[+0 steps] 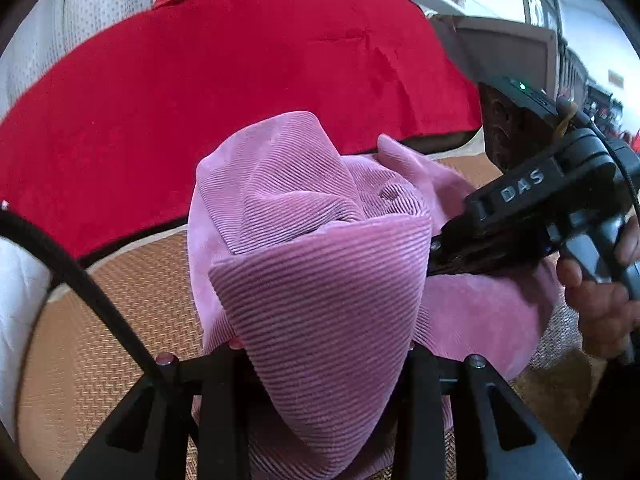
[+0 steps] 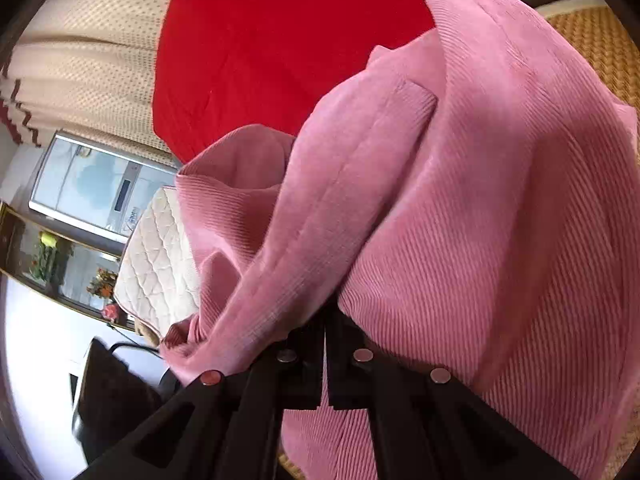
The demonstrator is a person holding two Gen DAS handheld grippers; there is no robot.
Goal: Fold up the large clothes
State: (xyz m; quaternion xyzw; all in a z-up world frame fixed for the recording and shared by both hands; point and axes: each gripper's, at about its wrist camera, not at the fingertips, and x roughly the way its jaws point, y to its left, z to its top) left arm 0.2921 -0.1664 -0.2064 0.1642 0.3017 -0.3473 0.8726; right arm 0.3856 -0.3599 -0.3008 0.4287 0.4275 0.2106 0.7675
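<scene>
A pink corduroy garment is bunched up above a woven tan mat. My left gripper has its fingers wide apart with the cloth draped between and over them; whether they grip it is hidden. My right gripper comes in from the right in the left wrist view and is shut on the pink garment's edge. In the right wrist view the right gripper is closed on a fold of the pink garment, which fills the frame.
A red blanket covers the surface behind the mat, also seen in the right wrist view. White bedding lies at the left. A quilted cream cushion, a cabinet and a black device are at the left of the right wrist view.
</scene>
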